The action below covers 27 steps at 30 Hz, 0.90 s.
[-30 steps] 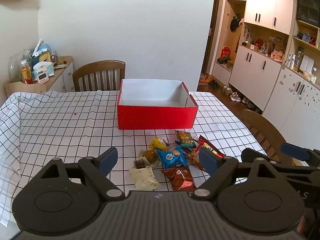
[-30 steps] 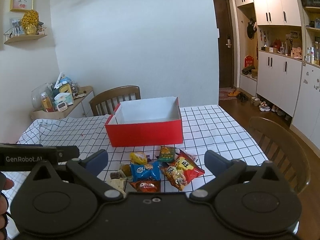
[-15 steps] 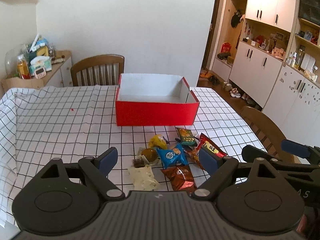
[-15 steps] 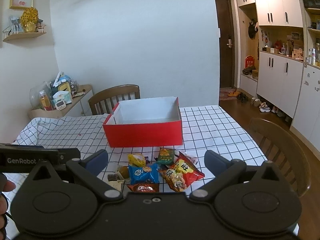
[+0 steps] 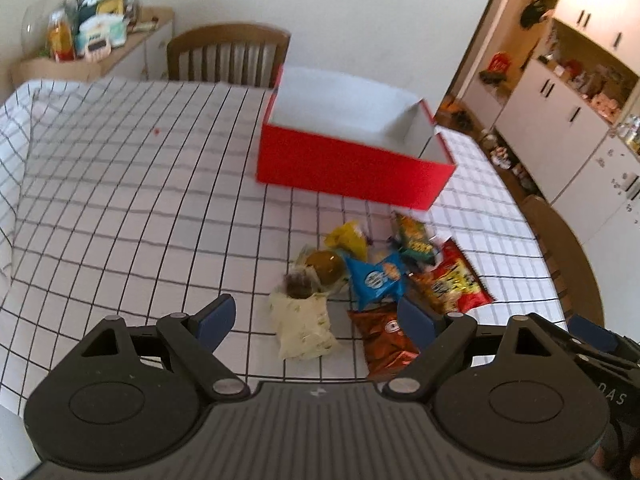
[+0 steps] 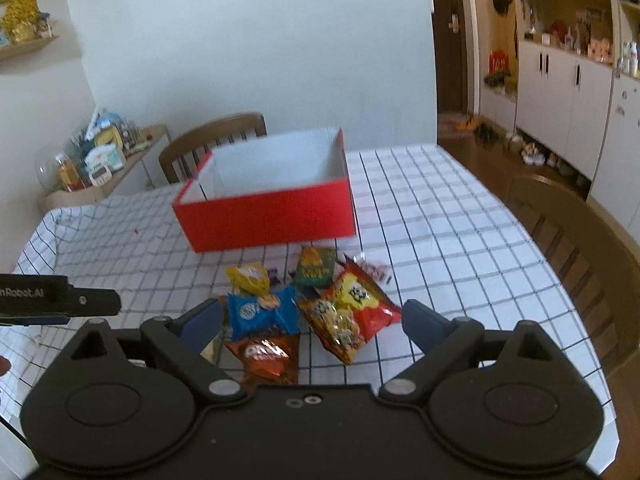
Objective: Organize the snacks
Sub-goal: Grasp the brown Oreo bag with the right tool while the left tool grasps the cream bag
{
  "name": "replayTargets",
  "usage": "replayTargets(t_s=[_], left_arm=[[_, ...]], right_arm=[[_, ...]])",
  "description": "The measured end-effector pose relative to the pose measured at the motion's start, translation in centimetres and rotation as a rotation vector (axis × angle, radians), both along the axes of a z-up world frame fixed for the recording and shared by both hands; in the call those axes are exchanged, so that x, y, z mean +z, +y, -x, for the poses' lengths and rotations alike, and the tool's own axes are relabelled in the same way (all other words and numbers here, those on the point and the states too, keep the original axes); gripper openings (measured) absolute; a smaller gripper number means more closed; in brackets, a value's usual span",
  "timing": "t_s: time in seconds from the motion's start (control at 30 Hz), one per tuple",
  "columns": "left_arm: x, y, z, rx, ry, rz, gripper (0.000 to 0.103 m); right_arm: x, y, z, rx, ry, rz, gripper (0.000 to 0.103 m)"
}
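Checked cloth covers counter [image 5: 120,200]. Red box [image 5: 352,168] sits open-topped at far side, white inside. Snack packets lie heaped just in front: red bag [image 6: 356,308], blue packet [image 6: 260,312], orange packet [image 6: 268,356], pale pouch [image 5: 304,324]. Left claw [image 5: 316,316] spread wide, nothing gripped. Right claw [image 6: 312,320] closing, wide apart, above packets, nothing pinched.

The orange-brown packet [image 6: 269,356] at the desk's near edge is partly hidden behind the right claw [image 6: 312,322] body. Print on the snack packets is too blurred to read. The red box's [image 5: 352,168] floor is hidden by its front wall.
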<state>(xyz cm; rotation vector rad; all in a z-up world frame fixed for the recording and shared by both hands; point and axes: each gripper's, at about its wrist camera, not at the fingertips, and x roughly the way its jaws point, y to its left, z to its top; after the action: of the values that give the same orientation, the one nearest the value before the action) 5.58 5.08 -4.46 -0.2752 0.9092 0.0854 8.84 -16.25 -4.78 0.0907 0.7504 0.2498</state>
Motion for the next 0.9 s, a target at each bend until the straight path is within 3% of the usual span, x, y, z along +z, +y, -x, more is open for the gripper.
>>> replayTargets(t_s=[0.2, 0.63, 0.83, 0.9], left_arm=[[-2.4, 0.2, -1.8, 0.017, 0.061, 0.022, 0.088], [-9.4, -0.8, -6.5, 0.007, 0.238, -0.052, 0.088], [-11.2, -1.0, -7.3, 0.001, 0.277, -0.073, 0.088], [-11.5, -1.0, -7.4, -0.001, 0.287, -0.070, 0.082]], right_arm=[[-2.8, 0.3, -2.2, 0.045, 0.115, -0.014, 0.093], [-9.0, 4.3, -5.6, 0.202, 0.294, 0.022, 0.085], [-10.8, 5.2, -6.5, 0.232, 0.358, 0.018, 0.080], [-11.3, 5.5, -6.8, 0.230, 0.373, 0.023, 0.078]])
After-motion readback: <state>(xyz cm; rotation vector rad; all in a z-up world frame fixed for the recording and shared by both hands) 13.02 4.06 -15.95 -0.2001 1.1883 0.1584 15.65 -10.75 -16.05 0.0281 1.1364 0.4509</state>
